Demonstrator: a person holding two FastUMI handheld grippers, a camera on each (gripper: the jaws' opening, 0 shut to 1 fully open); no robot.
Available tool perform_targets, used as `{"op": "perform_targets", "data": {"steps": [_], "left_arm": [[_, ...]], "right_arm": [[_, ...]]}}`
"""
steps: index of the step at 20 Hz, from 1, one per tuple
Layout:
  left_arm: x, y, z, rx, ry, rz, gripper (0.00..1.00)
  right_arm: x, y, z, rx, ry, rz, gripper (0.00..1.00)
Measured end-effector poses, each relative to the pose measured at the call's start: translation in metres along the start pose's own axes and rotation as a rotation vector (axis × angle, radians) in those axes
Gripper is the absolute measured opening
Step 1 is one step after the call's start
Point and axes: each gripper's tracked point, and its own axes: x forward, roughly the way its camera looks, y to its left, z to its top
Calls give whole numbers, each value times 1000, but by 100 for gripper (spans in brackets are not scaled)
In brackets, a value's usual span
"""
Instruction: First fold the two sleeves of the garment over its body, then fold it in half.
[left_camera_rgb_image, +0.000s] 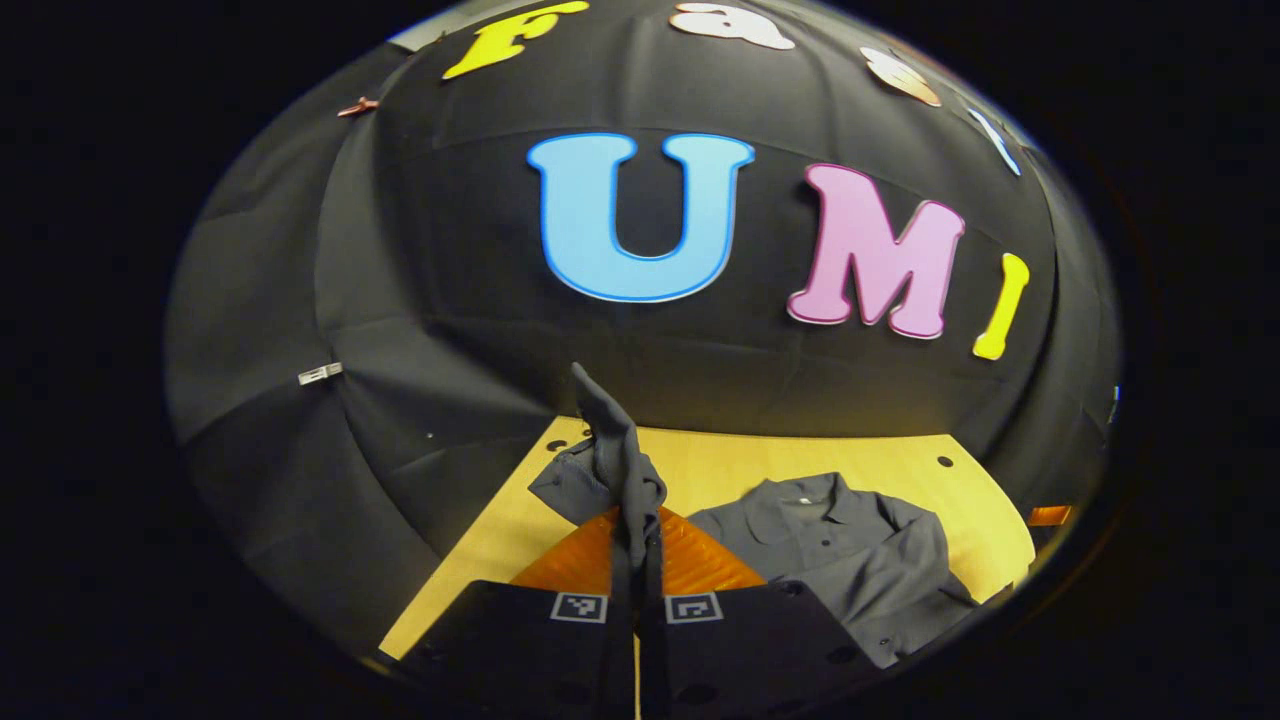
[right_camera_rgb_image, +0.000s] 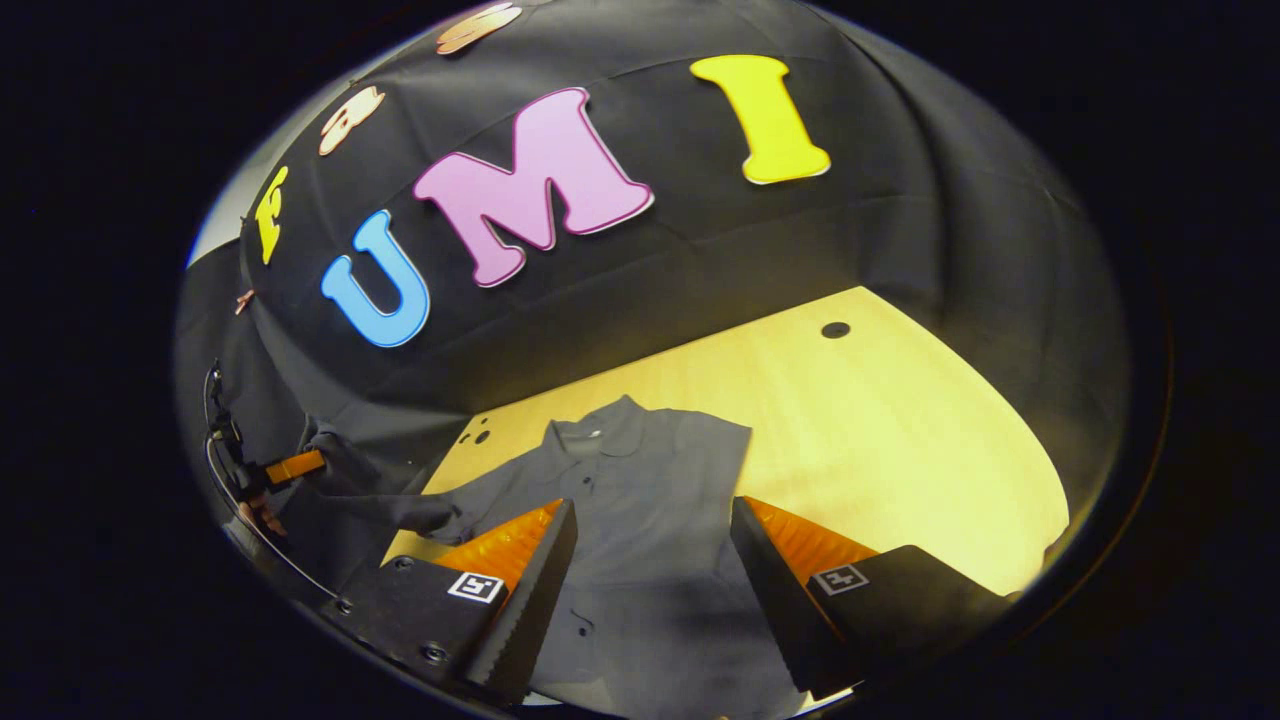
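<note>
Grey shirt on the wooden table, one sleeve lifted by the left gripper.

The shirt (right_camera_rgb_image: 640, 500) lies flat on the pale wooden table (right_camera_rgb_image: 900, 420), collar toward the black cloth wall, buttons up its front. In the left gripper view, the left gripper (left_camera_rgb_image: 637, 560) has its fingers pressed together on the sleeve (left_camera_rgb_image: 610, 450), whose cloth stands up between them and rises above the table's edge, while the shirt's body lies to the right of it. In the right gripper view, the right gripper (right_camera_rgb_image: 650, 560) hangs over the lower part of the shirt with its fingers wide apart, gripping nothing. Far to the left in that view the other gripper shows small, off the table's corner, with the sleeve stretched out toward it.
</note>
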Motion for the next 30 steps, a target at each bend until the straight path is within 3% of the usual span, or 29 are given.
{"op": "perform_targets", "data": {"steps": [3, 6, 16, 20, 27, 28, 30], "left_arm": [[6, -69, -16, 35, 42, -63, 7], [18, -119, -37, 72, 69, -114, 7], [47, -276, -129, 221, 174, -343, 7], [52, -315, -159, 297, 198, -419, 7], [67, -346, -226, 398, 285, -450, 7], [69, -349, -236, 414, 299, -456, 3], [71, -356, -258, 451, 330, -481, 10]], "right_arm": [[-18, -55, -9, 3, 26, -57, 96], [-27, -82, -15, 30, 45, -87, 96], [-43, -124, -20, 27, 93, -121, 96], [-46, -133, -28, 25, 117, -122, 96], [-58, -152, -48, 28, 175, -148, 96], [-58, -152, -51, 27, 182, -149, 96], [-62, -151, -55, 16, 196, -151, 95]]}}
